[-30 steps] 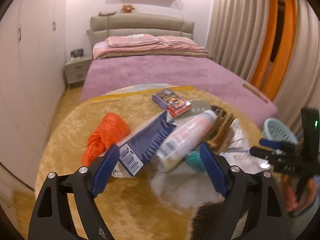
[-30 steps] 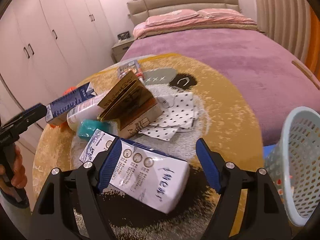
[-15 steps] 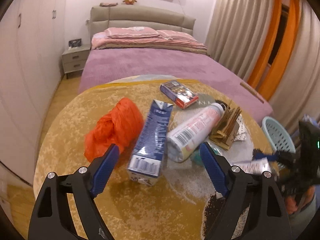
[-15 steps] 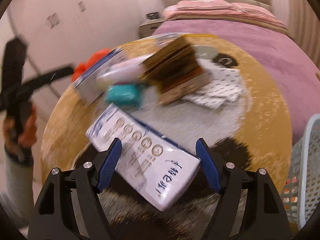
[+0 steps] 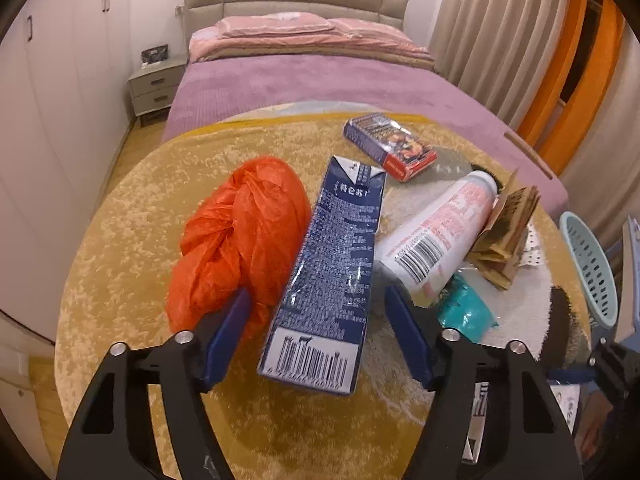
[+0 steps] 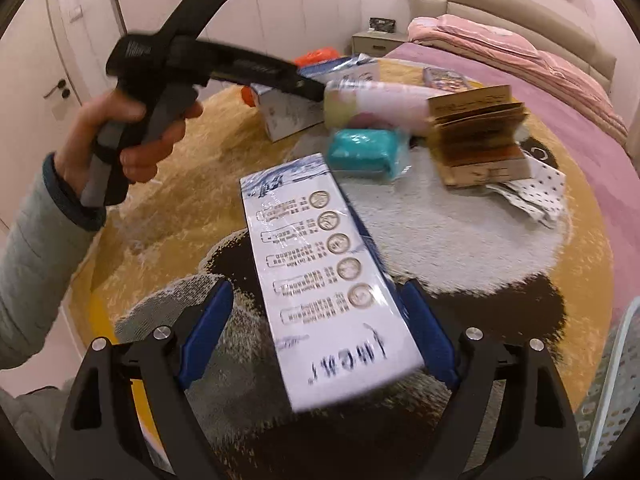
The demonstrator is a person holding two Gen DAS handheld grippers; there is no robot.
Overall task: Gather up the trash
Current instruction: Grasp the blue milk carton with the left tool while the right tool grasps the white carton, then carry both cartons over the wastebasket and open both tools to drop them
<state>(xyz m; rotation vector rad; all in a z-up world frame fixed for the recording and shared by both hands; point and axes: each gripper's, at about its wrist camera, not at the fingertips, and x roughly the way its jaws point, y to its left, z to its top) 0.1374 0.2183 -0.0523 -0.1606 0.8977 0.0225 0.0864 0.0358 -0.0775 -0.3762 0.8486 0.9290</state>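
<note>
Trash lies on a round yellow rug (image 5: 132, 264). My left gripper (image 5: 318, 338) is open, its fingers either side of the near end of a dark blue carton (image 5: 334, 276), not touching it. An orange plastic bag (image 5: 240, 236) lies left of the carton, a white and pink bottle (image 5: 440, 232) right of it. My right gripper (image 6: 318, 336) is open around the near end of a white carton (image 6: 324, 276) on the rug. The left gripper shows in the right wrist view (image 6: 312, 84) over the blue carton (image 6: 288, 108).
A light blue basket (image 5: 592, 272) stands at the rug's right edge. A teal pack (image 6: 364, 152), a brown booklet (image 6: 476, 128), dotted paper (image 6: 536, 192) and a small blue and red box (image 5: 388, 146) lie on the rug. A bed (image 5: 320, 76) stands behind.
My left gripper has come down and turned so the blue carton lies lengthwise between its fingers. My right gripper has swung left and closer around the white carton.
</note>
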